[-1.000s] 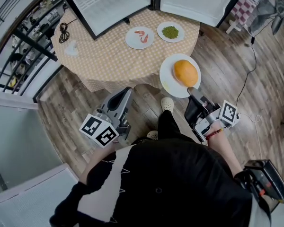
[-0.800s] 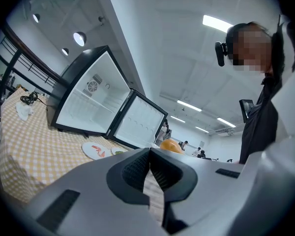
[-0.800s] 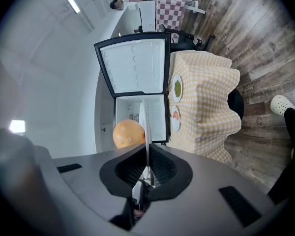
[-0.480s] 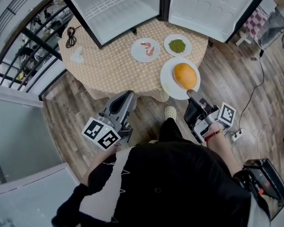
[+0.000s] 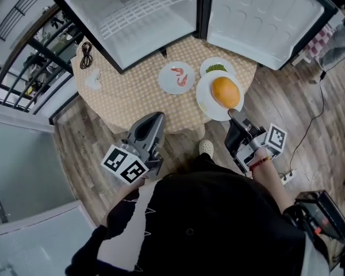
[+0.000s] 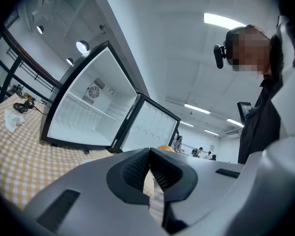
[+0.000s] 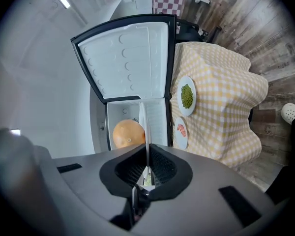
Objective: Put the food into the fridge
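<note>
My right gripper (image 5: 233,115) is shut on the near rim of a white plate (image 5: 204,98) that carries a round orange bun (image 5: 226,92). It holds the plate level over the near right edge of the checked table (image 5: 126,94). In the right gripper view the plate's rim (image 7: 143,124) runs edge-on between the jaws, and the bun (image 7: 128,133) sits to its left. My left gripper (image 5: 155,118) is shut and holds nothing, just short of the table's near edge. Behind the table stands the fridge (image 5: 139,16) with its door (image 5: 259,17) swung open. A shrimp plate (image 5: 176,77) and a plate of green peas (image 5: 217,68) lie on the table.
A black cable (image 5: 86,53) and a crumpled tissue (image 5: 93,80) lie on the table's left side. A dark railing (image 5: 29,68) runs along the left. My white shoe (image 5: 206,148) is on the wooden floor below the table edge.
Both grippers have moved forward toward the table and the fridge. The plate with the bun now hangs over the table's edge, partly covering the peas plate in the head view.
</note>
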`<state>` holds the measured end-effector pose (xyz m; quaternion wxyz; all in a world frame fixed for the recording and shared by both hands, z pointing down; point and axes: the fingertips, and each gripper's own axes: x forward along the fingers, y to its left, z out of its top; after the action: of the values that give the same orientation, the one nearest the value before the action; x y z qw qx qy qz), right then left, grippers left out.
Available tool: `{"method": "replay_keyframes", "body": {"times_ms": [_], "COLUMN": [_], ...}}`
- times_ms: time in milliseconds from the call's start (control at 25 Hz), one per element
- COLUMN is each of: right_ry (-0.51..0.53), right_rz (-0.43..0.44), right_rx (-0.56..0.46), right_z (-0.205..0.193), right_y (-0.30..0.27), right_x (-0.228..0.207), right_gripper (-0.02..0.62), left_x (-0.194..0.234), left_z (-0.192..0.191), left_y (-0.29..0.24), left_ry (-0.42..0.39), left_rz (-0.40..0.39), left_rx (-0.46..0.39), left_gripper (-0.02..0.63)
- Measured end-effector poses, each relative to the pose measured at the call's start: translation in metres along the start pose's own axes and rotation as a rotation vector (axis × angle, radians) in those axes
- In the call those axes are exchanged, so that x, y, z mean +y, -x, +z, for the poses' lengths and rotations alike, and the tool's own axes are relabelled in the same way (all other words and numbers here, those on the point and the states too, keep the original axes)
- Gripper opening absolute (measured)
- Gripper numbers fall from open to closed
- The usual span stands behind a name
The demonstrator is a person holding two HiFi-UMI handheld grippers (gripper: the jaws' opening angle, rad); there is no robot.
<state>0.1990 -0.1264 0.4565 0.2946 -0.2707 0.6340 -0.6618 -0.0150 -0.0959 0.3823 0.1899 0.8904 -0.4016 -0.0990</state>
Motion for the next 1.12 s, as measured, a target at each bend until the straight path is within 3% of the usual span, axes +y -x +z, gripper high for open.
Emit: {"method": "replay_keyframes", "body": {"times_ms": [560, 880, 1120], "right_ry": [0.012, -0.024, -0.049], "right_rz": [-0.001, -0.015, -0.022], "right_rx": [0.118, 0.191, 0.239], "right_z": [0.066, 0.08, 0.087], "right_y": [-0.066, -0.082, -0.093], "right_x": [0.017, 0.013, 0.008], "right_gripper": [0.025, 0.025, 0.025], "left_x": [0.035, 0.031, 0.031], "left_z": [0.028, 0.033, 0.028], "left_y": [-0.064, -0.112, -0.117], "left_ry": [0.01, 0.015, 0.011], "left_rz": [0.102, 0.086, 0.129], "left_rx": [-0.076, -0.1, -0.086], "left_gripper": [0.012, 0.012, 0.012]}}
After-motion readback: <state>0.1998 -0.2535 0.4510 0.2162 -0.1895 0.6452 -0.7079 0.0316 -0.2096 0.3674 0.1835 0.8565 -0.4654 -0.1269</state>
